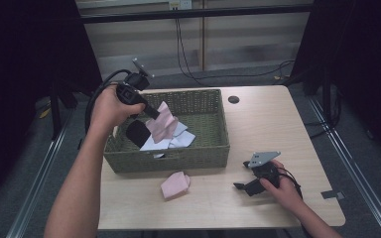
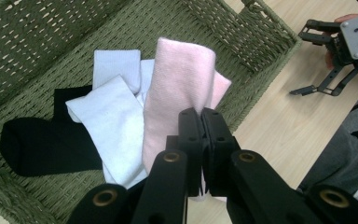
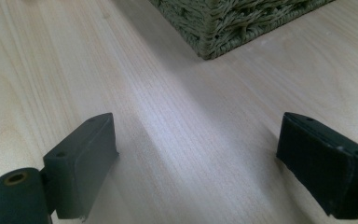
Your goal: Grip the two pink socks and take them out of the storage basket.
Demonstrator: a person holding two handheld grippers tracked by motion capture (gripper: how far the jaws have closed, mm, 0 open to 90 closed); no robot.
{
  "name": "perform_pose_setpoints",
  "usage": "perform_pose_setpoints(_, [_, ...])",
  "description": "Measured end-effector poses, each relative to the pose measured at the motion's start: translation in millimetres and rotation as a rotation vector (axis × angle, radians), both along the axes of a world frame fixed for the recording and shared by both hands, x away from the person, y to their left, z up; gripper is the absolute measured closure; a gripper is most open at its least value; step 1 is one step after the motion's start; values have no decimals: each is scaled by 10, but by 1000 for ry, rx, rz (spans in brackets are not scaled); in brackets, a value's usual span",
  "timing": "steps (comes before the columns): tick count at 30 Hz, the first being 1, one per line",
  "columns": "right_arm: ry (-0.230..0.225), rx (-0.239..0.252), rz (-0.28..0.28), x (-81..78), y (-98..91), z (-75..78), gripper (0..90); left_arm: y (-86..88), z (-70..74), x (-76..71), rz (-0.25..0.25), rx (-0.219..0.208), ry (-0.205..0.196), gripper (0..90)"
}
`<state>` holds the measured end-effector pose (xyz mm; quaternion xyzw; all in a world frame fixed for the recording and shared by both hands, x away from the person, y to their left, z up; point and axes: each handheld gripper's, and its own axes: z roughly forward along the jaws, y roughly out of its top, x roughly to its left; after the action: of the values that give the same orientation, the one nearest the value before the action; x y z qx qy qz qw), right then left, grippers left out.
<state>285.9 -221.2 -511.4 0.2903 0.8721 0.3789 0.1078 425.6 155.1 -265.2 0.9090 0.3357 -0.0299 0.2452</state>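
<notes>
High view: My left claw point(image 1: 151, 113) hangs over the basket point(image 1: 213, 148), jaws closed on a pink sock point(image 1: 162, 124) that dangles above the white socks point(image 1: 178, 139) and a black sock point(image 1: 138, 133) lying inside. A second pink sock point(image 1: 175, 184) lies on the desk point(image 1: 273, 119), just in front of the basket's near wall. My right claw point(image 1: 242, 174) rests on the desk to the right of the basket, jaws spread wide, nothing between them. The desk is pale wood grain with a dark round hole point(image 1: 233, 99) near its far edge. Beyond it: grey floor, black cables, dark curtains on both sides. No readable writing or brand anywhere.

Left claw view: The jaws meet, pinching the pink sock point(image 2: 179, 88) at its near edge. Below it lie the white socks point(image 2: 114, 121) and the black sock point(image 2: 42, 144) on the basket point(image 2: 28, 42) floor. The right claw point(image 2: 314, 63) shows farther off over the desk point(image 2: 279, 126).

Right claw view: Both jaws stand well apart over bare desk point(image 3: 182, 135). A basket point(image 3: 228, 28) corner sits ahead.
</notes>
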Motion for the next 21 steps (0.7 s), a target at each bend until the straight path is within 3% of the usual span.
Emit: perform_pose_setpoints(21, [0, 0, 0, 0, 0, 0, 109, -42, 90, -129, -42, -18, 14, 875])
